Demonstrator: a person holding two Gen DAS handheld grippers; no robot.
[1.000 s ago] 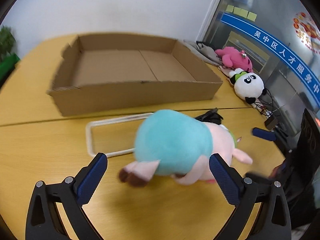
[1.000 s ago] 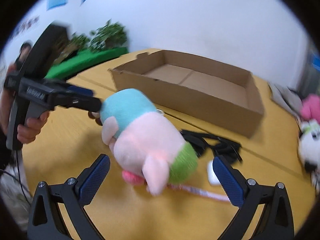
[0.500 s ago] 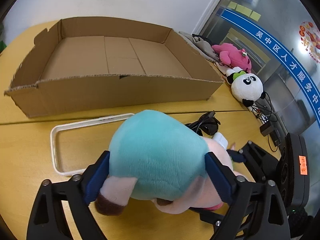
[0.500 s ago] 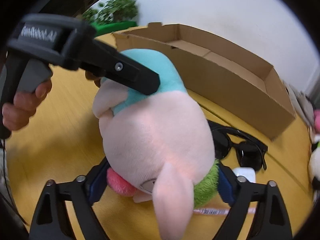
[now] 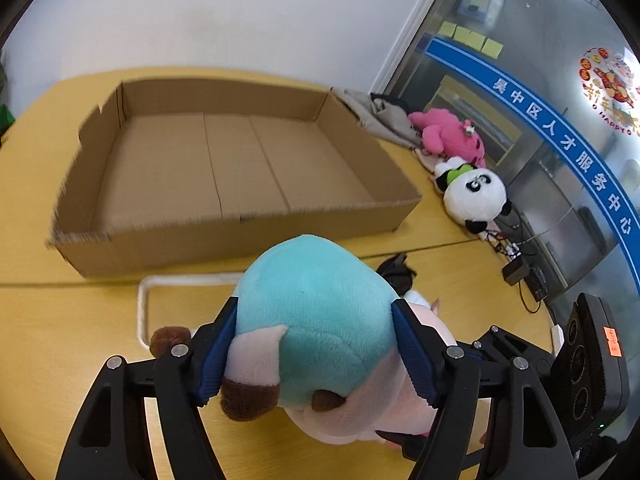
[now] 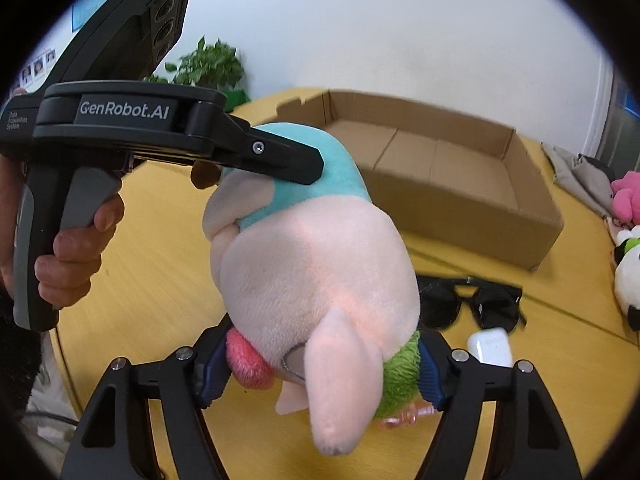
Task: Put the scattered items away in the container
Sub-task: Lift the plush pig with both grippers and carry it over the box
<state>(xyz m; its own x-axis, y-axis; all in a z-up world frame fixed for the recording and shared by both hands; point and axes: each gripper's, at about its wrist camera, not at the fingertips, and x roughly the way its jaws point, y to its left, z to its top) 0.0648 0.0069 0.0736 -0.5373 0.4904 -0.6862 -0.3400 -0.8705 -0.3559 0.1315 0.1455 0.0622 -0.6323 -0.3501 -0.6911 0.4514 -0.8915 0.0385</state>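
A plush pig (image 5: 320, 280) with a teal body, pink head and green collar is held between both grippers over the yellow table. My left gripper (image 5: 315, 312) has its blue pads pressed into the teal body, jaws closing. From the other end, my right gripper (image 6: 320, 364) squeezes the pink head (image 6: 320, 272) and collar, its jaws closing too. The empty cardboard box (image 5: 224, 236) lies open just beyond the pig. The left gripper's finger (image 6: 280, 156) crosses the pig's top in the right wrist view.
Black sunglasses (image 6: 472, 304) and a white earbud case (image 6: 490, 346) lie right of the pig. A white rectangular frame (image 5: 142, 304) lies before the box. A panda plush (image 5: 474, 196) and a pink plush (image 5: 448, 136) sit at the table's right edge. A hand (image 6: 76, 256) holds the left gripper.
Both grippers came in around the pig from opposite ends and closed onto it. The pig now sits higher and nearer the box.
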